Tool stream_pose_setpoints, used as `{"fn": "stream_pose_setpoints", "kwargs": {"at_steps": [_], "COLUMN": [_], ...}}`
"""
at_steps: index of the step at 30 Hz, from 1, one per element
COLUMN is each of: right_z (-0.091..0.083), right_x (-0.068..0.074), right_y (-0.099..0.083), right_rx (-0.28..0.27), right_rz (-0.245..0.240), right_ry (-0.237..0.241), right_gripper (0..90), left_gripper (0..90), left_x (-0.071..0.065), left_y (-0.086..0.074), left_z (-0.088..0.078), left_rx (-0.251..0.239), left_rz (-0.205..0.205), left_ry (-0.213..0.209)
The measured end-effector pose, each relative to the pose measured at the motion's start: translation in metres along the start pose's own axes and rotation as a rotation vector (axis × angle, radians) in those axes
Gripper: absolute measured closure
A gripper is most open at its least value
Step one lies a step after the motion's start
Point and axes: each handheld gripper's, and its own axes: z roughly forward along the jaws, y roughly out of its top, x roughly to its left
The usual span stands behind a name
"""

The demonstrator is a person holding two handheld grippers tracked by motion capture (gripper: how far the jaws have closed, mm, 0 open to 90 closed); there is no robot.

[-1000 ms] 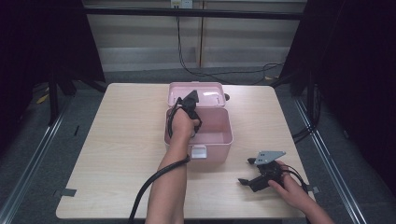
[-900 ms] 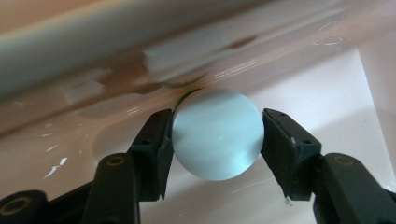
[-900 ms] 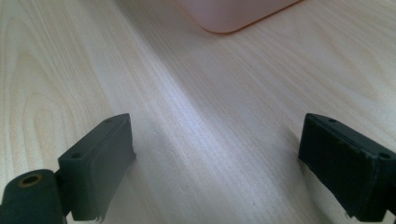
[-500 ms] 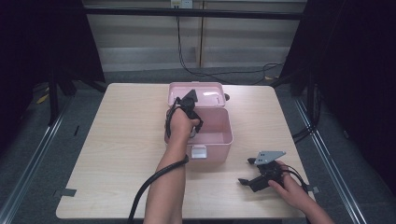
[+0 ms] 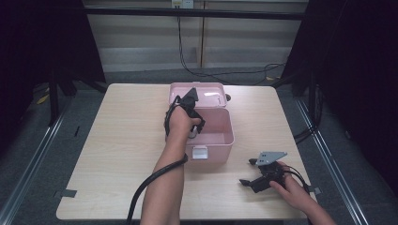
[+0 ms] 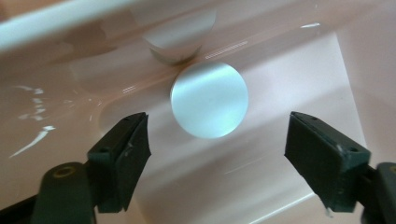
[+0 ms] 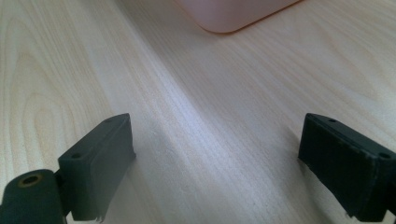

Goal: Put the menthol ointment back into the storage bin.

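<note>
Nearest me, my right gripper (image 5: 248,172) rests near the front right corner of the table (image 5: 117,154), its jaws spread wide over bare wood with nothing between them; in the right gripper view a rounded corner of the pink box (image 7: 233,14) sits well ahead of the pads. Farther in, at the middle of the table toward its far edge, the pink box (image 5: 220,140) stands with its lid (image 5: 199,93) thrown back against the far side and a white latch (image 5: 199,152) on the near wall. My left gripper (image 5: 195,129) dips into the box at its left side. Its jaws have just been opening and now stand well apart, the pads clear of the silver disc (image 6: 209,99), which lies loose ahead of them on the glossy pink floor, close to where floor curves up into wall. A pale round shape behind it looks like its reflection in the plastic, though I cannot be sure it is not a second piece. I judge the disc to be a small, stiff, light metal piece, smooth-faced and so slippery; lying flat, it offers little to grab. If I needed it again I would come straight down and pinch across its rim, squeezing gently so it does not skate over the slick plastic. Apart from the disc, the box looks empty as far as I can see.
</note>
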Motion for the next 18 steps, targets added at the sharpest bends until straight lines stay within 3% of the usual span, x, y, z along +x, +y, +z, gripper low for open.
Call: {"fn": "stream_pose_setpoints", "kwargs": {"at_steps": [7,18], "right_z": [0.0,0.0], "right_x": [0.0,0.0], "right_y": [0.0,0.0], "right_rx": [0.0,0.002], "right_rz": [0.0,0.0], "right_ry": [0.0,-0.005], "right_gripper": [9.5,9.5], "left_gripper": [18.9,18.4], "left_x": [0.0,-0.002], "left_y": [0.0,-0.003], "left_z": [-0.013,-0.042], "left_rx": [0.007,-0.025], "left_rz": [0.014,0.025], "left_ry": [-0.018,-0.04]}}
